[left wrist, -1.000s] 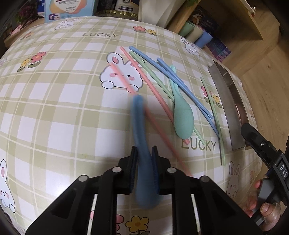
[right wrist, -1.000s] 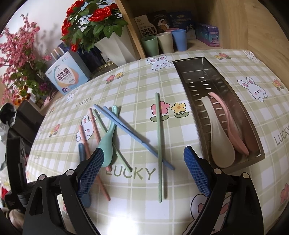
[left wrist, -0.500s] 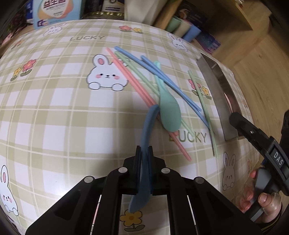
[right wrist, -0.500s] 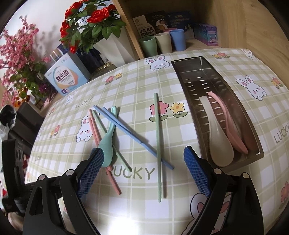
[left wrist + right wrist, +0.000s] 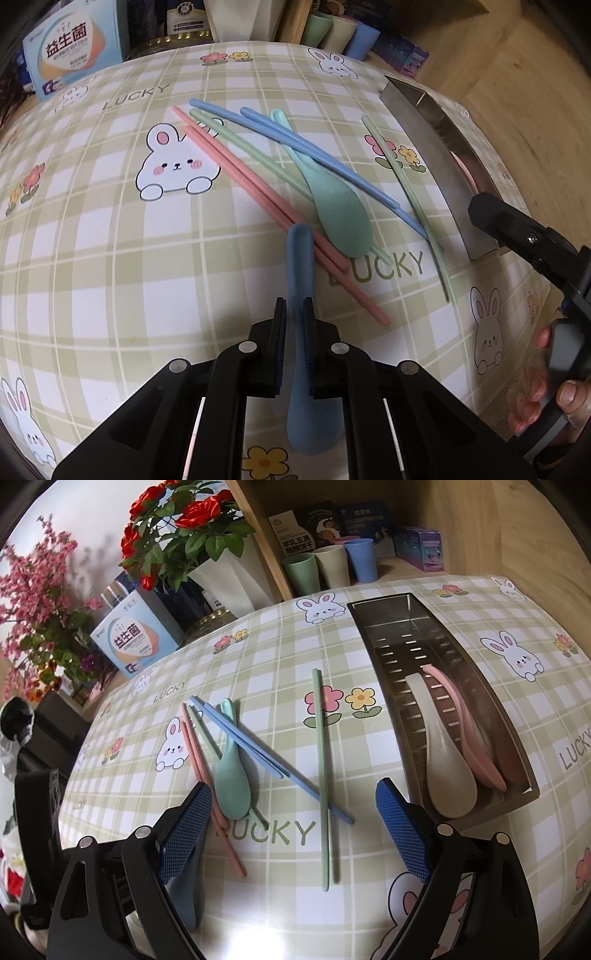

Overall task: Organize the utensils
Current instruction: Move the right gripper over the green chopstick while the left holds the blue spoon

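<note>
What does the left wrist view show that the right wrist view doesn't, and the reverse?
Only the left wrist view: the left tool shut on the blue spoon's handle. Only the right wrist view: inside the metal tray, a beige spoon and pink spoon; the right tool open, empty. Both: the green spoon, chopsticks and tablecloth.

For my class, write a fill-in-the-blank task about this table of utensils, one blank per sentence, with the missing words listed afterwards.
1. The left gripper is shut on the ____ spoon.
2. The metal tray holds a cream spoon and a ____ spoon.
3. The two blue chopsticks lie across the handle of the ____ spoon.
4. The right gripper is ____, holding nothing.

Missing words: blue; pink; green; open
</note>
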### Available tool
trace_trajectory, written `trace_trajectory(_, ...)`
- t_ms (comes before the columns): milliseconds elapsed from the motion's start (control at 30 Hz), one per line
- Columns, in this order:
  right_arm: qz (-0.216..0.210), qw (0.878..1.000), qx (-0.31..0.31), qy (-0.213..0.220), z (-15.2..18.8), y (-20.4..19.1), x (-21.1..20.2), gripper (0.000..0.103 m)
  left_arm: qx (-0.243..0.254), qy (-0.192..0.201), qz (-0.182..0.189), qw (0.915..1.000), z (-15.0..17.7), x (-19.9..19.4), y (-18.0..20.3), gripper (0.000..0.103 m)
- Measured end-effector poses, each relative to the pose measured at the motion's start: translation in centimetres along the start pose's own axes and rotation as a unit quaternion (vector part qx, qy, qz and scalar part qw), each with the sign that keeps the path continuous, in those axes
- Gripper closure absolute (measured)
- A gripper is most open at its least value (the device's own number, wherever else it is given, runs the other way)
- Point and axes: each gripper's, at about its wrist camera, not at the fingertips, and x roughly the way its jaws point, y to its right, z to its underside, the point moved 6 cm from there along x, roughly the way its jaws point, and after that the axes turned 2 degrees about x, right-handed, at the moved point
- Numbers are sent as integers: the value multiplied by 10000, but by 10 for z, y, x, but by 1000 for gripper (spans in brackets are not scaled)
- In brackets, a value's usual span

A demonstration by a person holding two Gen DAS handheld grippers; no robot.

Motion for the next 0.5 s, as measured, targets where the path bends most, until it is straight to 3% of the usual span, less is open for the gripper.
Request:
trace_trajectory(167, -16, 10000, -5, 8, 0, -1, -1, 16, 100, -30, -150, 9998, -5, 2, 2, 93)
trace_trajectory(300, -8, 10000, 27, 36, -1, 1, -3, 16, 90, -75, 113, 9999, -1, 2, 9, 90)
trace_trajectory(500, -15, 10000, 33, 23, -1, 1, -2, 16, 384, -99, -14, 9992, 4, 4, 18, 87)
